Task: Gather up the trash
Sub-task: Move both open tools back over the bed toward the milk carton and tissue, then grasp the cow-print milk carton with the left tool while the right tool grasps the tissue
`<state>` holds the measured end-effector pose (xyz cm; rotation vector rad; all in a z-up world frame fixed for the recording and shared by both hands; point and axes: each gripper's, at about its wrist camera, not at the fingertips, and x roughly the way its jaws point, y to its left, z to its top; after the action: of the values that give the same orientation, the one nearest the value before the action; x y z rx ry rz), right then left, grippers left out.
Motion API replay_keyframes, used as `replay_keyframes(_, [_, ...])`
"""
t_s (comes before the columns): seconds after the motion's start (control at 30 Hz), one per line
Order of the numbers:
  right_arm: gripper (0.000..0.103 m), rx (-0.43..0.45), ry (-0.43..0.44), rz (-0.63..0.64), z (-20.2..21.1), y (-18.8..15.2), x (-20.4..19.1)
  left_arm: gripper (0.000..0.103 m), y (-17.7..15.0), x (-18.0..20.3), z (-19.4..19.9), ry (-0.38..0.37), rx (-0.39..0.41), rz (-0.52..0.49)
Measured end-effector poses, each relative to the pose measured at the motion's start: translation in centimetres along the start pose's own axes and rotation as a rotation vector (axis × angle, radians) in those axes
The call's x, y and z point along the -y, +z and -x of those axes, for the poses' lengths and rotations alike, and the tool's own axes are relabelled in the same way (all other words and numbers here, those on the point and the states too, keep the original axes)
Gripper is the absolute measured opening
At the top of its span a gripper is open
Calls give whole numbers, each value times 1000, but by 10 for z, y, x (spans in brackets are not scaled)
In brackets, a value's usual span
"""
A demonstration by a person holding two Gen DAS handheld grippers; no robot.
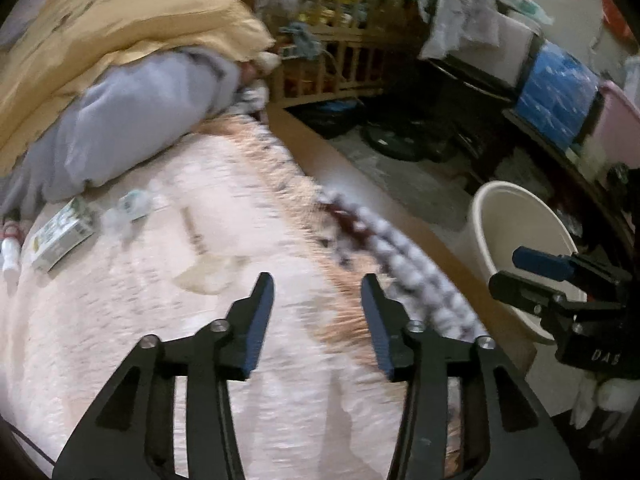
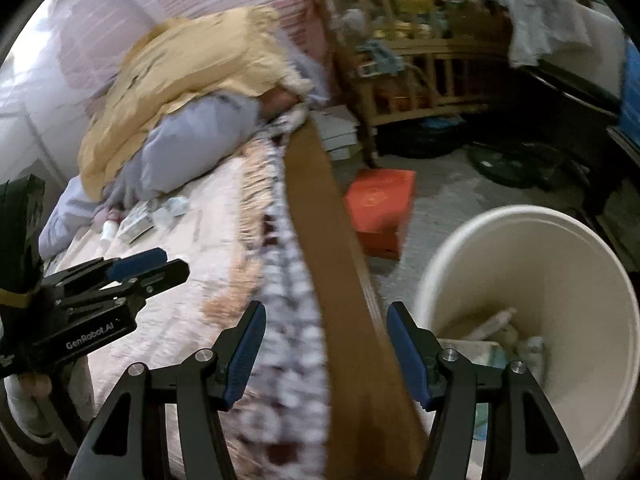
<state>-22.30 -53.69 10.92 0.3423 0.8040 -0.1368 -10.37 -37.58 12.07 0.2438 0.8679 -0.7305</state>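
Trash lies on the pink bed cover near the pillow: a green-and-white carton (image 1: 60,236), a crumpled clear wrapper (image 1: 128,212) and a small white bottle (image 1: 10,256). The right wrist view shows the carton (image 2: 136,222) and the wrapper (image 2: 172,206) far off. My left gripper (image 1: 317,284) is open over the cover with nothing between its fingers, well short of the trash. My right gripper (image 2: 326,310) is open and empty above the bed's wooden edge, just left of a white bucket (image 2: 560,240). The bucket holds several pieces of trash (image 2: 500,336).
A yellow quilt (image 1: 120,20) lies over a grey pillow (image 1: 132,120) at the head of the bed. The brown bed rail (image 2: 320,200) separates bed from floor. An orange box (image 2: 380,208) sits on the floor. A wooden crib (image 2: 420,72) stands behind, full of clutter.
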Motion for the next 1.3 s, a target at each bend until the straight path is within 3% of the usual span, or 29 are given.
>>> replay_keyframes(0.07, [62, -7, 17, 22, -8, 4, -15, 53, -3, -20, 3, 2, 4, 28])
replay_keyframes(0.17, [68, -19, 49, 56, -23, 11, -41, 54, -11, -52, 6, 23, 0, 65])
replay_keyframes(0.57, [71, -80, 185, 159, -106, 48, -142, 57, -37, -221, 15, 158, -6, 306])
replay_keyframes(0.73, [73, -96, 243, 166, -152, 78, -181, 61, -20, -280, 11, 215, 31, 357])
replay_keyframes(0.9, [73, -111, 248, 201, -200, 104, -211, 61, 12, -335, -7, 265, 39, 412])
replay_keyframes(1.1, [73, -152, 246, 204, -250, 119, -223, 61, 35, -390, -51, 332, -9, 479])
replay_keyframes(1.17, [58, -162, 249, 209, -259, 119, -223, 61, 29, -398, -64, 319, -55, 493])
replay_keyframes(1.2, [40, -158, 246, 217, -261, 118, -224, 61, 22, -398, -67, 286, -69, 504])
replay_keyframes(1.3, [29, -142, 251, 233, -258, 115, -220, 61, -1, -384, -62, 170, -100, 510])
